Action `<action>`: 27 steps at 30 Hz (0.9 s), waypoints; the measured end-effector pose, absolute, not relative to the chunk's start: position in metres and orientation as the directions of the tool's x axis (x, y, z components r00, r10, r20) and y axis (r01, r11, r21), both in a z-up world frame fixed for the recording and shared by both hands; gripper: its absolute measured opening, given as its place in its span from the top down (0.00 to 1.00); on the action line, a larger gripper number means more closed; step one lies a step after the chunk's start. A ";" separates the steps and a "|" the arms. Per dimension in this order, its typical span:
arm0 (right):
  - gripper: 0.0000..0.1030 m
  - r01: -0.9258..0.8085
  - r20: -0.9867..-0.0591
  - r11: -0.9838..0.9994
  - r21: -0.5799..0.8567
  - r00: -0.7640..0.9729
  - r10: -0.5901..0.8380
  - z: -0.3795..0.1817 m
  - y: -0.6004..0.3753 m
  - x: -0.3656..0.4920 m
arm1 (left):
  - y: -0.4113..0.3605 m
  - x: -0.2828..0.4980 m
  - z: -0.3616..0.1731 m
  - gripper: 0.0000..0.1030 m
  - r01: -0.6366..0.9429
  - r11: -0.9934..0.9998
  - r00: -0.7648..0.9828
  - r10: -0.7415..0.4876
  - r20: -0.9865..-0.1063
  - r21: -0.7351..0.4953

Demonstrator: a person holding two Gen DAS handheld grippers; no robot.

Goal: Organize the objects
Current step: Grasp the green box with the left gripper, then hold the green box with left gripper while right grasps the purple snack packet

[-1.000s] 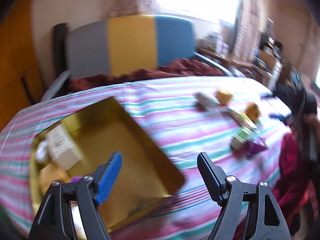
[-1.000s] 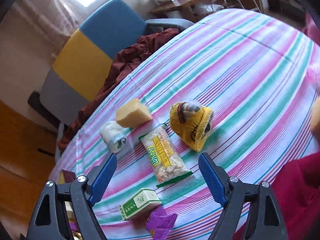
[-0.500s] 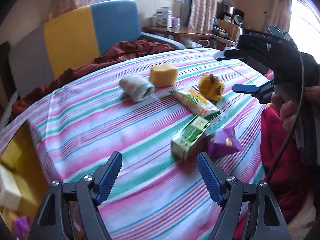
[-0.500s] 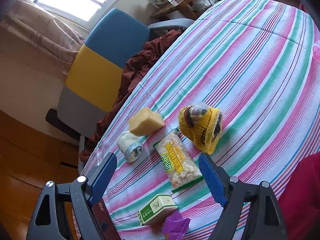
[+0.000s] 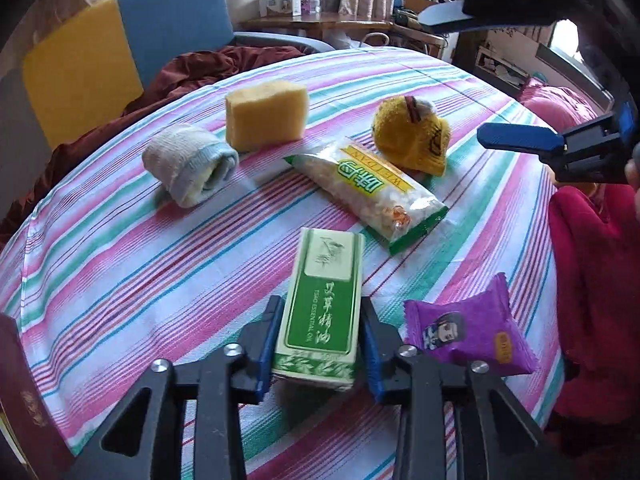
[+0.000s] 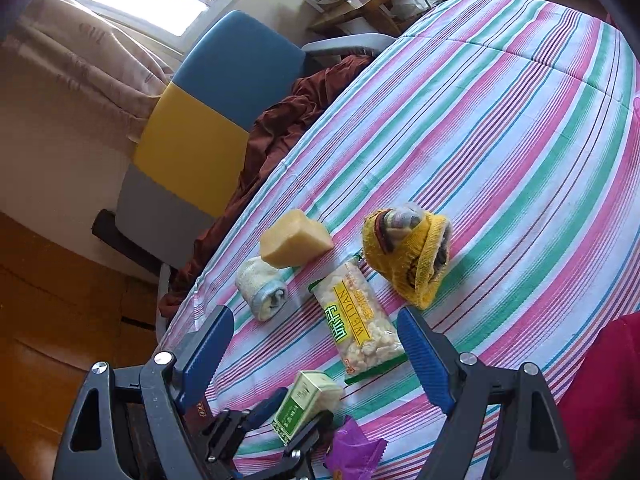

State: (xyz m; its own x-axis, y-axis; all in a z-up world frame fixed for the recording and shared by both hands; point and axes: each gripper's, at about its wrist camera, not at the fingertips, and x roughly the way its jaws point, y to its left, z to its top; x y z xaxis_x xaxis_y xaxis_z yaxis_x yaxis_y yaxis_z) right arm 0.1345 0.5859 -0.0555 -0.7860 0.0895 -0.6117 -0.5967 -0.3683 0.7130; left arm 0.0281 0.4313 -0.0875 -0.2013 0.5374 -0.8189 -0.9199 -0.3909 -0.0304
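At the far left edge of the left wrist view, a dark red booklet (image 5: 24,396) lies half off the striped cloth (image 5: 120,264) that covers the surface. Next comes a rolled white and blue sock (image 5: 190,164), lying on its side. Just behind it, to the right, sits a yellow sponge block (image 5: 266,114).

In the middle at the front is the green box (image 5: 320,312). The left gripper (image 5: 320,354) has just squeezed its jaws in, and now they are clamped on the box, one blue pad on each long side. The box rests on the cloth and points away from the camera.

Behind the box a long bag of white snacks (image 5: 370,192) lies slanted. Its far end is near the sponge block, and its near end is just past the far end of the box. To the right of the bag sits a balled-up yellow sock (image 5: 412,136), almost touching it.

To the right of the green box lies a purple snack packet (image 5: 468,328), just beside the gripper's right pad.

Farther right, the right gripper (image 6: 316,352) hangs above the cloth. Its jaws are wide apart and hold nothing. In its own view, the bag of white snacks shows between its pads.

At the right edge there is red clothing (image 5: 600,264).
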 end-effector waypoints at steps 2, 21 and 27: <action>0.17 -0.601 -0.615 -0.360 0.714 -0.784 0.089 -0.057 0.587 0.135 | 0.422 0.028 -0.089 0.70 -0.904 -0.425 -0.215 0.551 -0.806 -0.050; 0.17 -0.575 -0.569 -0.223 0.787 -0.817 0.098 -0.066 0.595 0.154 | 0.360 0.046 -0.095 0.70 -0.859 -0.512 -0.336 0.592 -0.733 -0.020; 0.17 -0.594 -0.612 -0.274 0.757 -0.790 0.022 -0.068 0.591 0.136 | 0.358 0.042 -0.096 0.70 -0.859 -0.510 -0.317 0.608 -0.728 -0.052</action>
State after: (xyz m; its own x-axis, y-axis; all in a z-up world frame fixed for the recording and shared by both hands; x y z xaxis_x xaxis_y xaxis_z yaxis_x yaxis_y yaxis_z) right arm 0.1365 0.5907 -0.0681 -0.7905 0.0220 -0.6121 -0.5936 -0.2737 0.7568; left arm 0.0417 0.3580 -0.0960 -0.3173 0.6077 -0.7280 -0.8585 -0.5102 -0.0516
